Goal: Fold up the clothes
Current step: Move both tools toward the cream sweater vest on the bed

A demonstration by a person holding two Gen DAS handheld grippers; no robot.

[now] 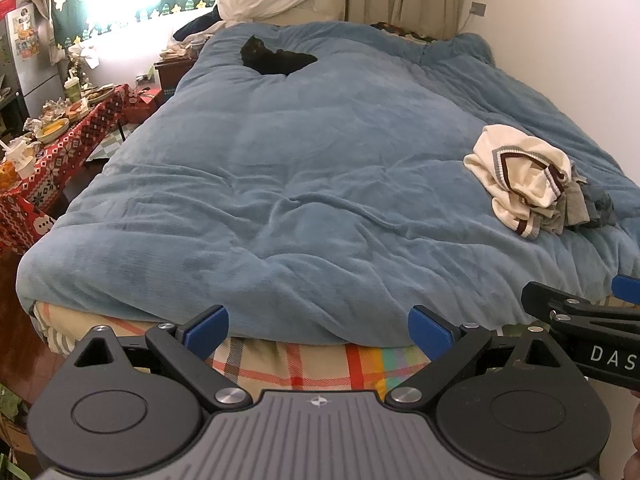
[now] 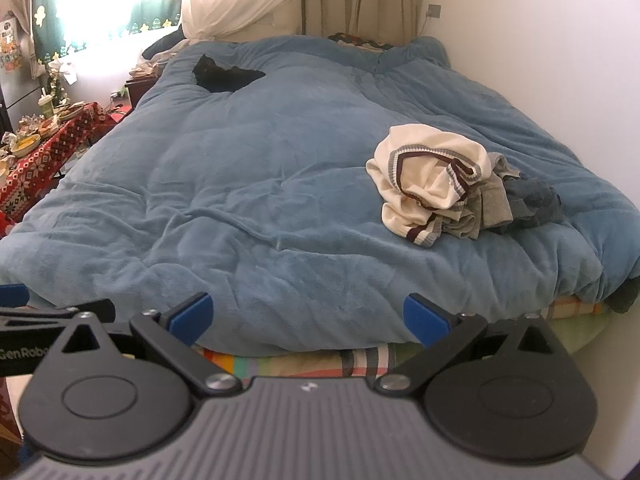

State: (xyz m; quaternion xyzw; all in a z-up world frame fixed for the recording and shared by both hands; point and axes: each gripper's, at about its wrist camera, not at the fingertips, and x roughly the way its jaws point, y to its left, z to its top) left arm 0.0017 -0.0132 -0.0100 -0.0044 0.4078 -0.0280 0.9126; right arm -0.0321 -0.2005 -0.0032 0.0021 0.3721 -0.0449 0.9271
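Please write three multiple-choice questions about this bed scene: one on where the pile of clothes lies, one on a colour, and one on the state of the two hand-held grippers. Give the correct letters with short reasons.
1. Where on the bed does the pile of clothes lie?
A. Near the right side, by the wall
B. In the middle
C. At the far left corner

2. What colour is the duvet that covers the bed?
A. Red
B. Blue
C. White

3. What is the state of both hand-held grippers?
A. Shut on a garment
B. Shut on nothing
C. Open, holding nothing

Answers:
1. A: the pile of clothes, with a cream sweater on top, sits toward the wall side of the bed.
2. B: the duvet is blue all over.
3. C: the left hand-held gripper and the right hand-held gripper each have their blue pads wide apart at the foot of the bed, with no cloth between them.
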